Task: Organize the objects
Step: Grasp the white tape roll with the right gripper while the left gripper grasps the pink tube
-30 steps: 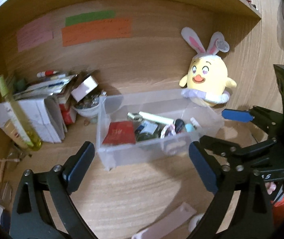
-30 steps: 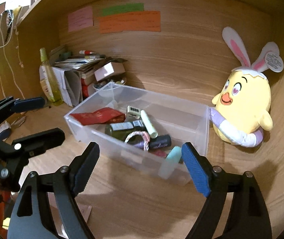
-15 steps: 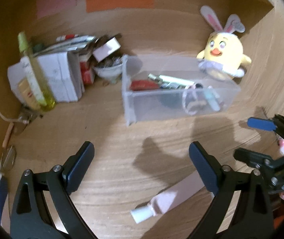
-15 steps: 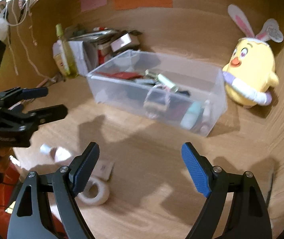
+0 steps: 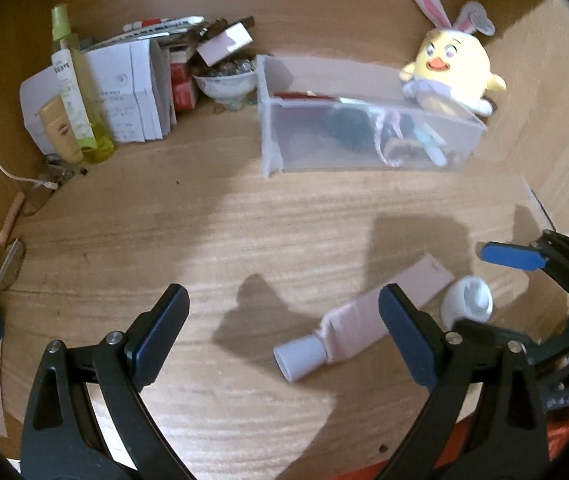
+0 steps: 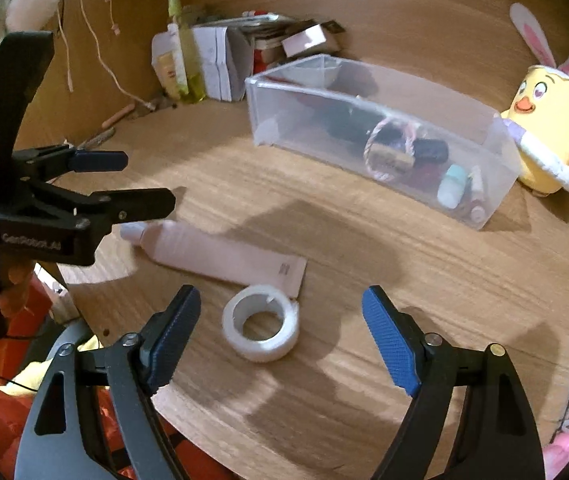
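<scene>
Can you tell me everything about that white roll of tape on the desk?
The roll of tape is a small white ring with a round hole through its middle, and its wound layers look slightly see-through. It lies flat on the wooden desk, hole facing up, with a loose end sticking up at the top edge. It sits right at the flat end of the pink tube; whether they touch I cannot tell. The right tongs are closing, one finger on either side, not touching it yet.

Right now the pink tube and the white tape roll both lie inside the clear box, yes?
No. The pink tube and the white tape roll lie on the wooden desk, in front of the clear box, outside it, as the right wrist view shows.
</scene>
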Demonstrator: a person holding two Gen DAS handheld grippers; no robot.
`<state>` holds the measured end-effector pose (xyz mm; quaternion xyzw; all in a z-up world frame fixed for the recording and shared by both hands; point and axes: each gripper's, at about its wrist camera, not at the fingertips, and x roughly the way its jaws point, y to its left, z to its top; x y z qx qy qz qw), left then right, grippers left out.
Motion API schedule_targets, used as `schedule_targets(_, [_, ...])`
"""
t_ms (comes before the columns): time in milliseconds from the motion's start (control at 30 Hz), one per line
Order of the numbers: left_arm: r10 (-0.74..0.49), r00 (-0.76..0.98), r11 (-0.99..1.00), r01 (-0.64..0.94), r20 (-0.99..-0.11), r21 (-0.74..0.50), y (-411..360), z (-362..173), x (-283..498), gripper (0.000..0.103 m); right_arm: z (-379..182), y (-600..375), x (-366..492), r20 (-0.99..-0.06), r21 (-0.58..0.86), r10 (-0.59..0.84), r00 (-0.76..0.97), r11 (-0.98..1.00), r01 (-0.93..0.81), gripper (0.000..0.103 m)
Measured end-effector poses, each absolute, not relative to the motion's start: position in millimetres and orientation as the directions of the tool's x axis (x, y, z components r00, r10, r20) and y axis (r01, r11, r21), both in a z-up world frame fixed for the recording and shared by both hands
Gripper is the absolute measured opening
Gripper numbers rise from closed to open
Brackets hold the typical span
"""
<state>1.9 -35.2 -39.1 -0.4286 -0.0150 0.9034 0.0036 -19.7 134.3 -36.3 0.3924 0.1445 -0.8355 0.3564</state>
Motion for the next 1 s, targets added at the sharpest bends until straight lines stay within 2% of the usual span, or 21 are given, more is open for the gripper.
schedule_targets(33, [0.023,-0.627,-1.0,0.001,-0.779,-0.03,-34.6,-41.8,3.5,0.097,-39.4,132.8,-19.2,-0.765,0.04,-0.479,-0.431,-0.703,0.71,0.061])
schedule_targets(200, [0.039,-0.598,-0.999,-0.002,-0.8,-0.047,-38.4,-53.5,11.6,0.097,-48.6,131.6,-20.5,-0.778,0.051,-0.467,-0.421,-0.714,0.698,0.036])
schedule_targets(300, [0.053,-0.605,-0.998,0.004,-0.795,-0.07,-43.6,-56.8,17.6,0.095,-46.9,133.8,-21.7,-0.768,0.054,-0.469,-0.436,-0.726,0.685,0.036])
schedule_targets(367, [0.068,-0.605,-0.996,0.002,-0.794,-0.087,-45.9,-58.7,19.5,0.079,-45.2,135.2,-22.9,-0.763,0.049,-0.465,-0.448,-0.734,0.678,0.036])
schedule_targets(400, [0.078,-0.597,-0.995,0.001,-0.798,-0.097,-46.8,-60.5,18.8,0.068,-44.5,135.8,-23.2,-0.762,0.05,-0.465,-0.451,-0.736,0.675,0.036])
schedule_targets(467, [0.082,-0.612,-0.994,0.002,-0.787,-0.105,-47.9,-60.4,20.1,0.062,-43.1,136.9,-23.8,-0.758,0.049,-0.464,-0.459,-0.742,0.669,0.036])
schedule_targets(600, [0.121,-0.622,-0.991,-0.031,-0.774,-0.13,-45.3,-60.6,20.8,0.038,-40.1,139.4,-25.2,-0.752,0.043,-0.457,-0.475,-0.753,0.657,0.036])
schedule_targets(1000, [0.115,-0.651,-0.987,0.012,-0.75,-0.162,-50.1,-50.8,12.6,0.034,-28.8,151.9,-37.5,-0.732,0.034,-0.436,-0.524,-0.791,0.61,0.036])
